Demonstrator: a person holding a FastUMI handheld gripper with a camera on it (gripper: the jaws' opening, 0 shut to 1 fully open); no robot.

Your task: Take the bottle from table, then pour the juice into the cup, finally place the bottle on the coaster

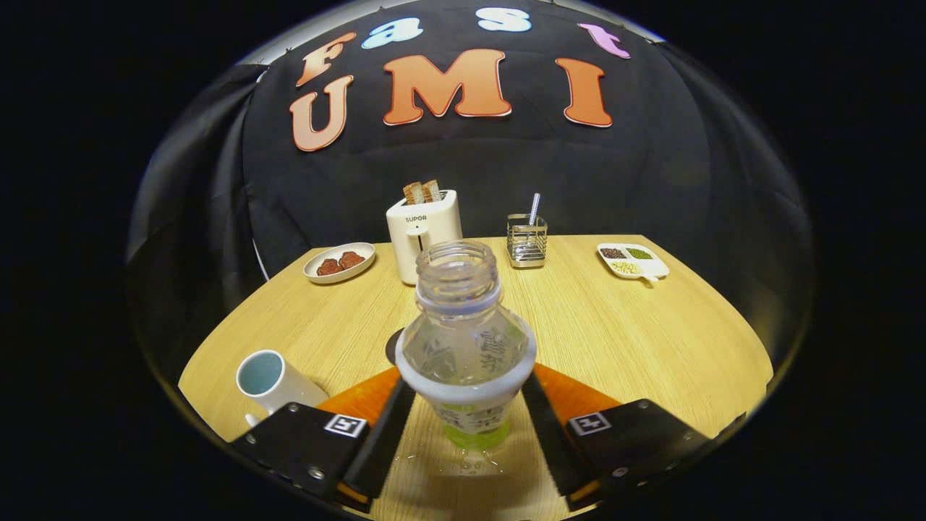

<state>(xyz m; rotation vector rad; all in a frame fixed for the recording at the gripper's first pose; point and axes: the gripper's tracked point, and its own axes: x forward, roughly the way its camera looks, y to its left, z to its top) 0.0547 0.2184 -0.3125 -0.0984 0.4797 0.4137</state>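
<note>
Clear plastic, cap off, the bottle stands upright between the fingers of the gripper, which look pressed to its sides low on the body, so I judge it grasped. A little green juice sits in its base. The cup stands to the bottle's left, close by; a dark disc, likely the coaster, peeks out just behind the bottle. The toaster is well beyond. To pour well, I would carry the bottle over the cup and tip slowly, neck above the rim, keeping the squeeze firm.
</note>
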